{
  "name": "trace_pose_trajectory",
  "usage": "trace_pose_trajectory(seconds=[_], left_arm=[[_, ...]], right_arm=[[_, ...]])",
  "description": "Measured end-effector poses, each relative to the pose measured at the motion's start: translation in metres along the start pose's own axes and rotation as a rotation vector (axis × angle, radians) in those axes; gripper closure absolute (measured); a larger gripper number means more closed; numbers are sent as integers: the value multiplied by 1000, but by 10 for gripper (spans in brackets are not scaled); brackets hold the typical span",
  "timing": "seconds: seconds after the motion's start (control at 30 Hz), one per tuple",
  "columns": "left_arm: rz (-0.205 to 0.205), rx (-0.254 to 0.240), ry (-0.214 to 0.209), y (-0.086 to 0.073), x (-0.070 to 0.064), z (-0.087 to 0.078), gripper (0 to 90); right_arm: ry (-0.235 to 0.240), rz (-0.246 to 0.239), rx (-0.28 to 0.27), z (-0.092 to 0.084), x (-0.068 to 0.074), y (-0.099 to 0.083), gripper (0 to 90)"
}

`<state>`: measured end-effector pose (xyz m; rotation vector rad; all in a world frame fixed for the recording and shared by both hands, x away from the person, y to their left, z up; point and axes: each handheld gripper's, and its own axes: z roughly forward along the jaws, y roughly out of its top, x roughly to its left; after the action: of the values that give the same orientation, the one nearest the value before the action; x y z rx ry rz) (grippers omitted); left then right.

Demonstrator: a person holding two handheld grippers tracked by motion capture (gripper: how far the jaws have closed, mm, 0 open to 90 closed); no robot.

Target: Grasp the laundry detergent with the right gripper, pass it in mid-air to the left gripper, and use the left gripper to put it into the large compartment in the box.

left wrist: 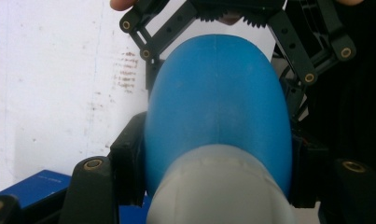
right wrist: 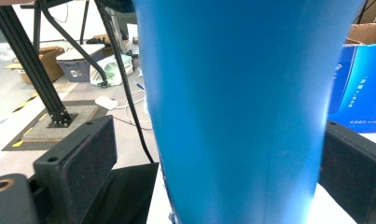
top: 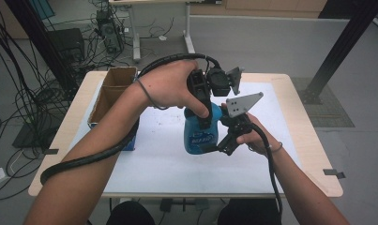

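Note:
A blue bottle (top: 198, 133) with a pale cap stands upright on the white sheet (top: 154, 159) at the middle of the table. My left gripper (top: 203, 115) comes down from above, shut on the bottle's shoulder; in the left gripper view its pads (left wrist: 127, 168) press both sides of the bottle (left wrist: 218, 107) just under the cap. My right gripper (top: 219, 143) reaches in level from the right at the bottle's lower body. Its jaws are open around the bottle (right wrist: 237, 107), with a gap at its left pad (right wrist: 83, 154). The right gripper's linkage (left wrist: 232, 18) shows beyond the bottle.
A blue carton (top: 130, 140) and an open cardboard box (top: 112, 91) stand at the table's left side. The left gripper's thick cable (top: 83, 161) loops over the left forearm. A black frame post (top: 341, 42) rises beyond the right corner. Floor clutter lies behind.

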<state>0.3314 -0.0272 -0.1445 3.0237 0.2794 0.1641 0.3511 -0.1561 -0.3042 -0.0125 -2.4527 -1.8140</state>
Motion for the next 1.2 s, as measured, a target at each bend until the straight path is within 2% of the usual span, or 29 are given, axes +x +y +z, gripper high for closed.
trace_pose_trajectory(seconds=[0.1, 0.37, 0.53, 0.8, 0.93, 1.2], left_arm=[[4, 3, -1, 0, 0, 0, 379], [-21, 10, 1, 0, 2, 2, 379], [-36, 10, 8, -2, 4, 1, 379], [-87, 14, 13, -7, 8, 0, 379], [-109, 32, 15, -12, 11, 1, 379], [-179, 32, 25, -20, 17, -5, 380]], right_arm=[[-10, -1, 11, 0, 0, 1, 33], [-19, 30, 69, -4, -1, 5, 28], [-41, 39, 125, -8, -2, 6, 24], [-44, 79, 215, -15, -3, 5, 24], [-56, 93, 255, -19, -4, 4, 24], [-72, 126, 335, -31, -5, 4, 24]])
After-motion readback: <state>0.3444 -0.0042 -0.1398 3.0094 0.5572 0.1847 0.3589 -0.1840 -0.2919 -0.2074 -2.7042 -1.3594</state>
